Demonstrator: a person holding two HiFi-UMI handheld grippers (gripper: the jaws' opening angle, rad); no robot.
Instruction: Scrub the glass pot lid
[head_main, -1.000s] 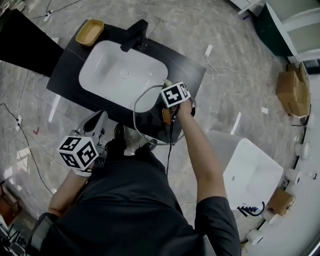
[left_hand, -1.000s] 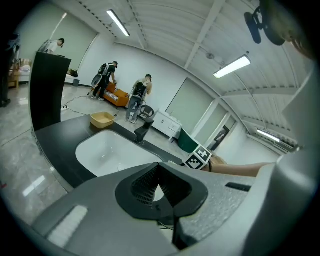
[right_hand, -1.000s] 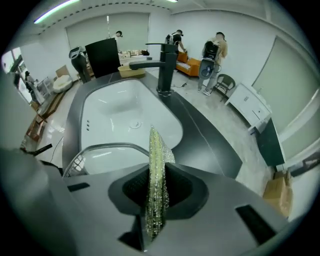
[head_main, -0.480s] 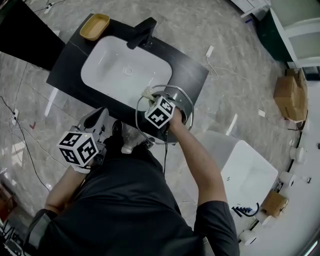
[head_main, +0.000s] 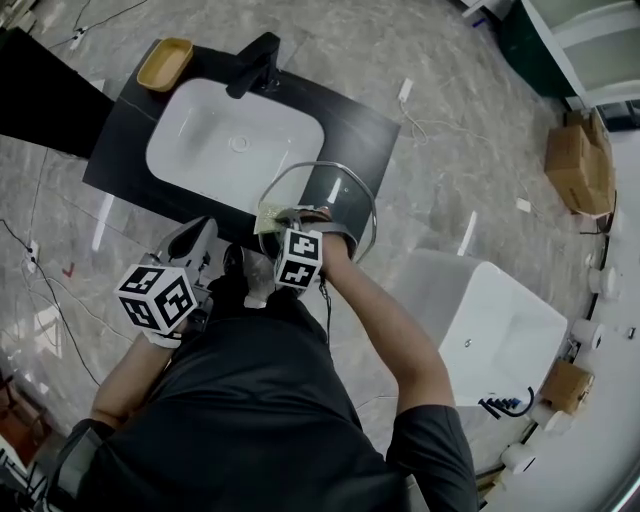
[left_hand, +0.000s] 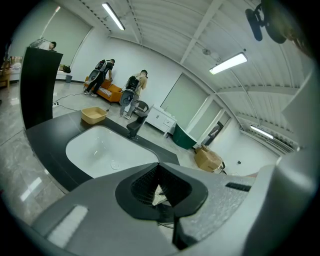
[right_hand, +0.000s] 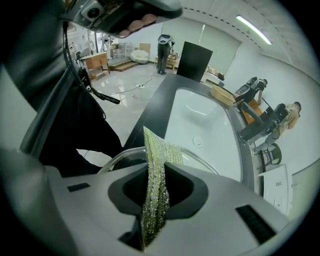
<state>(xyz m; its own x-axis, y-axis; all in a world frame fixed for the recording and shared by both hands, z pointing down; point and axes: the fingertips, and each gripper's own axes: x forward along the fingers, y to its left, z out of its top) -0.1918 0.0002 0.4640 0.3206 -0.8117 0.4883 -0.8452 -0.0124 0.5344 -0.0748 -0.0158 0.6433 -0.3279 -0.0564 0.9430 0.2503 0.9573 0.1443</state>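
Right gripper (right_hand: 156, 172) has drawn back toward the near-left over the last second. It stood over the right side of the glass pot lid (head_main: 338, 192) and now sits at the lid's near-left edge. This reads as one wiping stroke across the glass, so scrubbing looks under way; how much is clean I cannot tell. Its jaws are clamped tight on a green-yellow scrub pad (head_main: 268, 214), which stands edge-up between them and pokes out past the tips. The lid is at the near-right corner of the dark counter (head_main: 372, 128), right of the white sink (head_main: 200, 150) and just beyond the right gripper's tips; flat or tilted, cannot tell. The pad is at the lid's near-left rim, contact not certain. Left gripper (left_hand: 161, 196) has not shifted: near-left, close to the person's body, well apart from the lid. Its jaws are closed together with nothing gripped that I can see. A pale scrap shows through the gap behind them, unidentified. The lid looks unsteadied by this gripper.
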